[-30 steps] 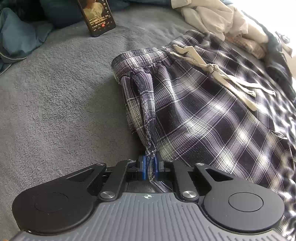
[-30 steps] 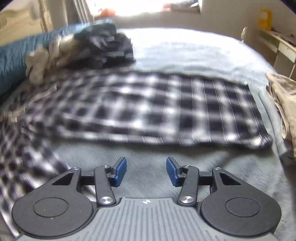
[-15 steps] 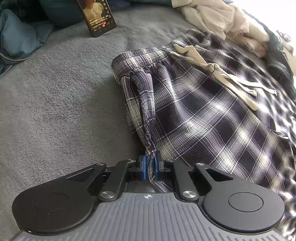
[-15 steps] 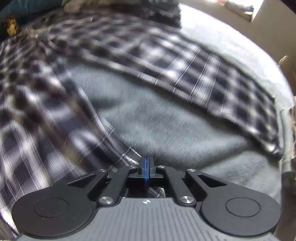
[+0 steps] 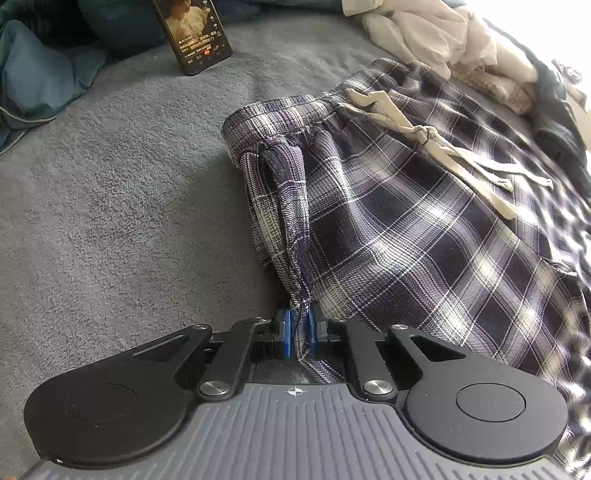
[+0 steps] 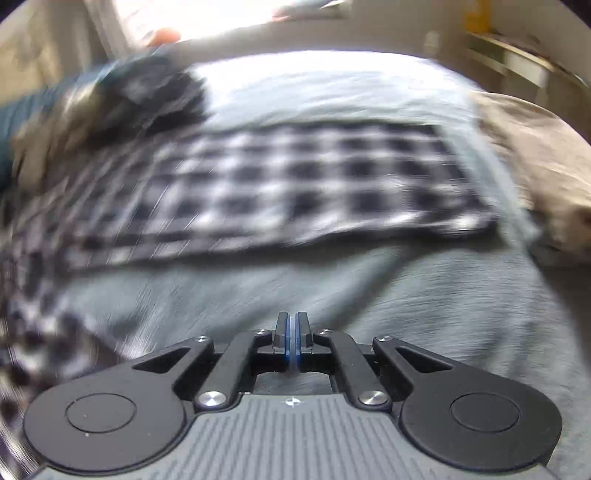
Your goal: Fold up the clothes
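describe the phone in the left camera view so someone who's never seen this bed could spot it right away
Start at the grey blanket that covers the bed and follow it to its far edge, left of the plaid trousers. There the phone stands propped upright, beside dark teal bedding. It is the only hard, glossy black thing among soft fabrics, and its screen is lit with a picture and text.

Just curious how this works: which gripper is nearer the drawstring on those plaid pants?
Left. The left gripper pinches the plaid pants below the drawstring. The right gripper, fingers shut, faces a pant leg; no drawstring shows there.
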### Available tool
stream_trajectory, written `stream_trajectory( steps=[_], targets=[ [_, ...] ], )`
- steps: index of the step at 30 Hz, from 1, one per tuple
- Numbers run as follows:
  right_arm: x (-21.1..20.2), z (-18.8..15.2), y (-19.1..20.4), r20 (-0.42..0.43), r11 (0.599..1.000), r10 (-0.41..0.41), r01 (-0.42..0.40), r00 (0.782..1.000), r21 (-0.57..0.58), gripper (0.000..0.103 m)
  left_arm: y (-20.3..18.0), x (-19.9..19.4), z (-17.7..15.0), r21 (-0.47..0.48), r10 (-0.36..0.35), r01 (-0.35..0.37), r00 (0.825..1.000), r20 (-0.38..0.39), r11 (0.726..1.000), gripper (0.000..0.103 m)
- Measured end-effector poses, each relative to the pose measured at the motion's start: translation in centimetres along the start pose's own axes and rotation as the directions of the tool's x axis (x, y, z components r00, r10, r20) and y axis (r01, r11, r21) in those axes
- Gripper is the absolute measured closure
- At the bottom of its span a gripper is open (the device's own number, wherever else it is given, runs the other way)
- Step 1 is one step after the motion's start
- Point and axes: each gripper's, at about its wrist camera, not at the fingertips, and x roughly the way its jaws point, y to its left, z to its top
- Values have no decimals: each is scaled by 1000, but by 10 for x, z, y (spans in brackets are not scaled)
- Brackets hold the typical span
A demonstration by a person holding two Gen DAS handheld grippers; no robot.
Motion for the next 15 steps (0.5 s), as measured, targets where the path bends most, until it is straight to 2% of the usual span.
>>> stream_trajectory(
  steps=[2,5,7,10,15],
  targets=[
    [-7,3,-14,-48,999,-2,0,999,-40,97,0,0,0,1,2,-2,1000,0,1000,92],
    [-15,2,-28,-136,991,-24,5,990,-137,75,-3,0,0,0,12,-12,1000,2,1000,92],
    [-15,-7,-26,-172,975,-73,35,982,-218,75,-4,0,0,2,17,-17,1000,3,1000,92],
    [-11,-24,-22,-187,962,-100,47,977,-269,75,-5,0,1,0,21,-21,1000,3,1000,92],
    [-9,-54,-15,-221,947,-86,11,971,-321,75,-7,0,-2,2,27,-27,1000,2,1000,92]
  ],
)
